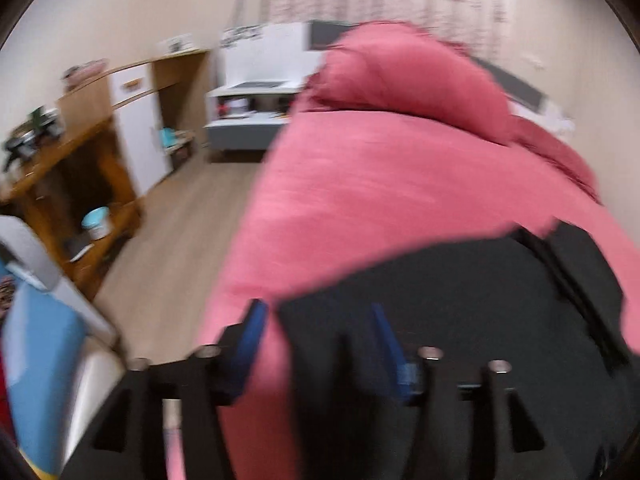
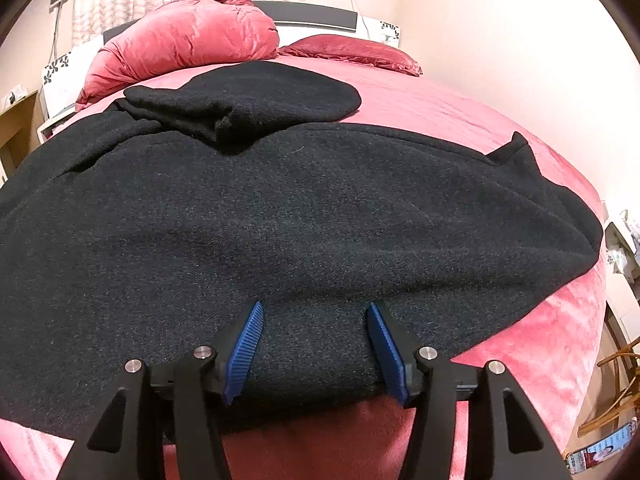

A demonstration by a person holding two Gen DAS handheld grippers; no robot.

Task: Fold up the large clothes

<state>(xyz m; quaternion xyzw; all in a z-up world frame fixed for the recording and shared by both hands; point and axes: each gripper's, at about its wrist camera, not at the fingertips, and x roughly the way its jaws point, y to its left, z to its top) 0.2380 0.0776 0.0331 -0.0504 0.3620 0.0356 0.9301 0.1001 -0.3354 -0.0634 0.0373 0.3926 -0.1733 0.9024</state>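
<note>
My right gripper is sitting half open around the fuzzy black coat lying on the pink velvety bed, left gripper hanging open at its edge, gripping nothing

A bed covered in a pink spread filled most of both views, with a bunched pink duvet and a darker red pillow lying at its dark headboard. Beside the bed stood a white nightstand on the pale wood floor. Along the wall ran wooden shelving with a white cabinet door, and a light blue tub sat on a low shelf.
</note>
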